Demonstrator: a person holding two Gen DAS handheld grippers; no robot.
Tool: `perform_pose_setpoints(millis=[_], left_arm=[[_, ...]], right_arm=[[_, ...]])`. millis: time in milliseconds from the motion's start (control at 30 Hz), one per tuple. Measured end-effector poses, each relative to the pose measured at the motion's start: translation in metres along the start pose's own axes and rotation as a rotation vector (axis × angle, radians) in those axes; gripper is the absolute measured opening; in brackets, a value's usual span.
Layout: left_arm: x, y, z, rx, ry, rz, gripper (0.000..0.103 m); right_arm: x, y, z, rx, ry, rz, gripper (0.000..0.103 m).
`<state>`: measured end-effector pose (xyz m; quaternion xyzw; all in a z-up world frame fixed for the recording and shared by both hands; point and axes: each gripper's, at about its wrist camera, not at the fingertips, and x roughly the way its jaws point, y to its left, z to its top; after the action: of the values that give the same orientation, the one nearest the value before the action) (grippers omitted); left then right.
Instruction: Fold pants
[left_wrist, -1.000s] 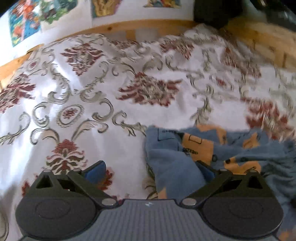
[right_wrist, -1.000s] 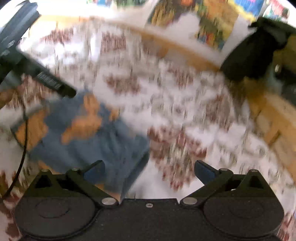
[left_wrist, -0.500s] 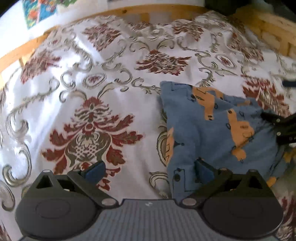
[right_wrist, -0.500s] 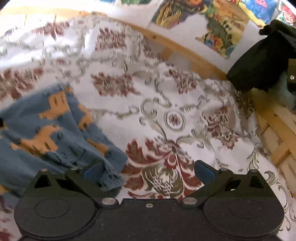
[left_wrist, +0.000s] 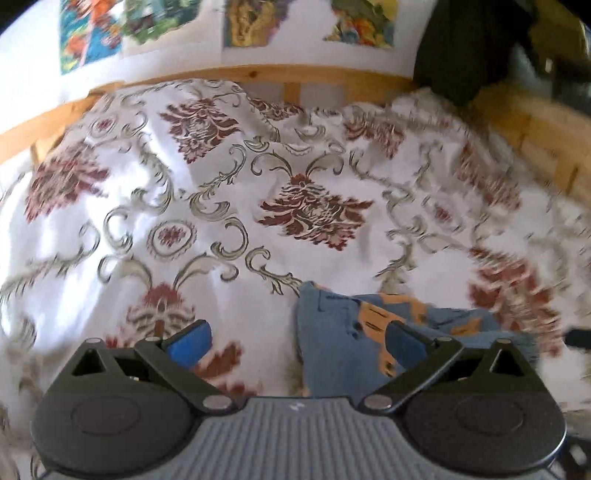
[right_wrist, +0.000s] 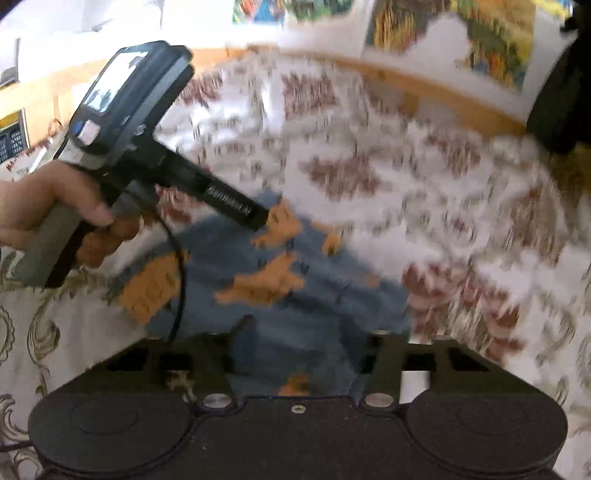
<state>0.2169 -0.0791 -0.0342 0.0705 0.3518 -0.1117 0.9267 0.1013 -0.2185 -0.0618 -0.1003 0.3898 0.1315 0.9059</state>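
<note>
The pants (left_wrist: 343, 347) are small, blue with orange patches, and lie bunched on a floral bedspread (left_wrist: 221, 206). In the left wrist view my left gripper (left_wrist: 295, 339) is open, with its right finger (left_wrist: 402, 343) over the pants' left edge and its left finger over the bedspread. In the right wrist view the pants (right_wrist: 280, 295) lie straight ahead. My right gripper (right_wrist: 299, 343) is blurred, its fingers partly closed over the cloth; whether it grips the cloth does not show. The left gripper's body (right_wrist: 147, 147), held in a hand, hangs over the pants' far left.
A wooden bed frame (left_wrist: 258, 74) runs along the far side, with colourful pictures on the wall (left_wrist: 236, 22) above. A dark garment (left_wrist: 458, 48) hangs at the far right corner. A cable (right_wrist: 179, 280) trails from the left gripper across the pants.
Both views have swung. The left gripper tilted up, so the pants now sit low right. The right gripper moved left over the pants and its fingers have drawn closer together.
</note>
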Motion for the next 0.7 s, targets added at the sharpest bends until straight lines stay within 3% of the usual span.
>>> perform_pose_setpoints(millis=[133, 233, 400, 500, 567, 633, 700], left_arm=[[0.037, -0.008, -0.008, 0.032, 0.066, 0.038, 0.101], [0.05, -0.003, -0.006, 0.011, 0.071, 0.035, 0.102], [0.053, 0.005, -0.002, -0.022, 0.076, 0.03, 0.102], [0.048, 0.005, 0.001, -0.016, 0.069, 0.033, 0.102], [0.042, 0.005, 0.004, -0.018, 0.059, 0.032, 0.102], [0.036, 0.007, 0.008, -0.03, 0.05, 0.021, 0.103], [0.035, 0.007, 0.008, -0.033, 0.052, 0.015, 0.103]], right_arm=[[0.001, -0.001, -0.008, 0.01, 0.041, 0.004, 0.038], [-0.004, 0.001, -0.012, 0.01, 0.04, -0.003, 0.039], [-0.027, -0.015, -0.005, 0.126, -0.074, 0.045, 0.069], [-0.024, -0.031, 0.007, 0.176, -0.122, 0.049, 0.073], [-0.008, -0.043, 0.013, 0.207, -0.103, 0.068, 0.073], [0.016, -0.055, 0.012, 0.258, -0.018, 0.104, 0.076], [0.026, -0.066, 0.006, 0.303, 0.018, 0.081, 0.077]])
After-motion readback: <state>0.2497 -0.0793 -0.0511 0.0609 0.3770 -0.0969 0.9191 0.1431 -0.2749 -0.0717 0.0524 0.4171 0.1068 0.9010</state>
